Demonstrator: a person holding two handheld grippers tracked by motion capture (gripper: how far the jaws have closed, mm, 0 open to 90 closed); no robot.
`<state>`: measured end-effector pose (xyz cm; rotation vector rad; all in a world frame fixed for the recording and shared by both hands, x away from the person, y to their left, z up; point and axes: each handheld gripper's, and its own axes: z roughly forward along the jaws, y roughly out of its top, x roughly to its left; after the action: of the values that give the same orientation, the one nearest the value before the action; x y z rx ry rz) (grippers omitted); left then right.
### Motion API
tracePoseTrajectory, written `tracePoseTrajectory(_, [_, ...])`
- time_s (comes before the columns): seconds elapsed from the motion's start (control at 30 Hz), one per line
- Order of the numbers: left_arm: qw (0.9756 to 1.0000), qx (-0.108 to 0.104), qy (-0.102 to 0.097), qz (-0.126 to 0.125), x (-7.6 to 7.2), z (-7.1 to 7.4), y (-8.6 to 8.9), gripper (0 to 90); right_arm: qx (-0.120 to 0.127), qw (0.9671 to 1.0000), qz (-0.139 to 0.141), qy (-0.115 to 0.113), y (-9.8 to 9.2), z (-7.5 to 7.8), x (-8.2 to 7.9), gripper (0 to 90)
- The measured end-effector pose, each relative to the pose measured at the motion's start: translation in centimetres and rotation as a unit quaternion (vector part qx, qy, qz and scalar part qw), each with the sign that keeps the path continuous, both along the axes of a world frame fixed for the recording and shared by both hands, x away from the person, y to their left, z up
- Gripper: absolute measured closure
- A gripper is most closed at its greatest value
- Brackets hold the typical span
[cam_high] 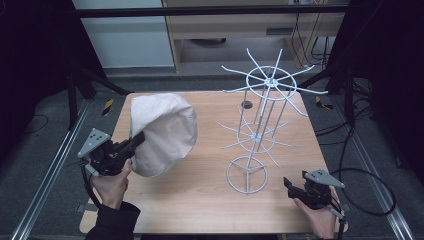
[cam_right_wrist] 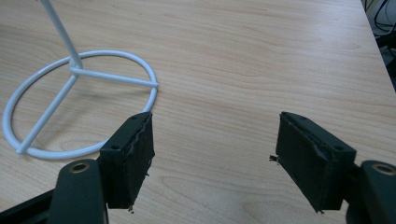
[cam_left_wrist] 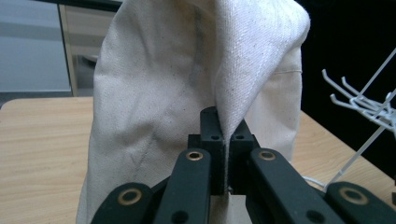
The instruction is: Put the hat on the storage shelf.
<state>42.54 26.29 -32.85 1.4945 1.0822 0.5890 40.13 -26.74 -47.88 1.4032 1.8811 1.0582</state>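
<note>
A cream cloth hat (cam_high: 162, 133) hangs lifted above the left half of the wooden table (cam_high: 200, 195). My left gripper (cam_high: 134, 142) is shut on its edge. In the left gripper view the cloth (cam_left_wrist: 196, 70) rises from between the closed jaws of the gripper (cam_left_wrist: 226, 135). A white wire rack (cam_high: 260, 120) with hooked arms stands on the right half of the table. My right gripper (cam_high: 288, 185) sits low near the front right corner, open and holding nothing. Its view shows the gripper (cam_right_wrist: 215, 149) wide apart just right of the rack's ring base (cam_right_wrist: 70, 98).
Some of the rack's hooks (cam_left_wrist: 359, 102) show at the right of the left gripper view. A small dark round spot (cam_high: 246, 104) lies on the table behind the rack. Black frame legs and cables (cam_high: 360, 175) surround the table on the floor.
</note>
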Motion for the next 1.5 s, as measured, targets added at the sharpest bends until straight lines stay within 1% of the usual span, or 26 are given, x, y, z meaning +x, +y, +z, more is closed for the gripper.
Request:
tracePoseTrajectory(0.1, [0.9999, -0.006, -0.010, 0.000, -0.4, 0.3, 0.1, 88.4, -0.005, 1.0000, 0.000, -0.002, 0.0, -0.1, 0.0, 27.7])
tracePoseTrajectory(0.23, [0.9997, -0.012, -0.020, 0.000, -0.7, 0.6, 0.2, 88.4, -0.003, 1.0000, -0.001, -0.006, -0.1, 0.0, 0.0, 27.3])
tracePoseTrajectory(0.3, [0.9995, -0.016, -0.026, 0.000, -0.9, 0.8, 0.2, 88.4, -0.002, 1.0000, -0.001, -0.004, -0.1, -0.1, 0.0, 27.2])
tracePoseTrajectory(0.4, [0.9991, -0.024, -0.034, -0.005, -1.2, 1.1, 0.4, 88.4, -0.002, 1.0000, -0.001, -0.005, 0.0, -0.1, 0.0, 27.1])
tracePoseTrajectory(0.57, [0.9978, -0.037, -0.053, -0.010, -1.9, 1.8, 0.7, 88.4, -0.006, 0.9999, 0.001, -0.009, 0.0, -0.1, 0.0, 27.1])
tracePoseTrajectory(0.6, [0.9975, -0.040, -0.056, -0.010, -2.1, 1.9, 0.7, 88.4, -0.002, 1.0000, -0.001, -0.006, 0.0, -0.1, 0.0, 27.0])
tracePoseTrajectory(0.67, [0.9970, -0.041, -0.064, -0.011, -2.4, 2.2, 0.7, 88.3, -0.003, 1.0000, -0.001, -0.006, 0.0, -0.1, 0.0, 26.9])
tracePoseTrajectory(0.77, [0.9959, -0.046, -0.076, -0.014, -2.8, 2.6, 0.7, 88.4, -0.006, 0.9999, -0.001, -0.010, -0.1, -0.1, 0.0, 26.8])
tracePoseTrajectory(0.8, [0.9955, -0.048, -0.080, -0.014, -3.0, 2.8, 0.7, 88.3, -0.001, 1.0000, -0.002, -0.006, 0.0, -0.1, 0.0, 26.8])
tracePoseTrajectory(1.0, [0.9930, -0.059, -0.101, -0.019, -3.9, 3.6, 0.8, 88.4, -0.003, 1.0000, -0.002, -0.006, 0.0, -0.1, 0.0, 26.7])
tracePoseTrajectory(1.07, [0.9923, -0.060, -0.106, -0.022, -4.2, 3.8, 0.8, 88.4, -0.003, 1.0000, -0.001, -0.006, 0.0, -0.1, 0.0, 26.6])
tracePoseTrajectory(1.1, [0.9921, -0.060, -0.108, -0.023, -4.3, 3.9, 0.8, 88.3, -0.007, 0.9999, 0.000, -0.008, -0.1, -0.2, 0.0, 26.6])
tracePoseTrajectory(1.2, [0.9909, -0.063, -0.117, -0.027, -4.6, 4.2, 0.6, 88.4, -0.002, 1.0000, -0.001, -0.007, 0.0, -0.1, 0.0, 26.6])
tracePoseTrajectory(1.3, [0.9899, -0.064, -0.123, -0.030, -4.9, 4.4, 0.5, 88.4, -0.008, 0.9999, -0.001, -0.009, -0.1, -0.2, 0.0, 26.5])
tracePoseTrajectory(1.4, [0.9885, -0.070, -0.130, -0.031, -5.1, 4.6, 0.4, 88.4, -0.004, 1.0000, -0.002, -0.007, -0.1, -0.2, 0.0, 26.4])
tracePoseTrajectory(1.5, [0.9875, -0.069, -0.138, -0.032, -5.3, 4.8, 0.3, 88.4, -0.007, 0.9999, -0.003, -0.010, -0.1, -0.2, -0.1, 26.4])
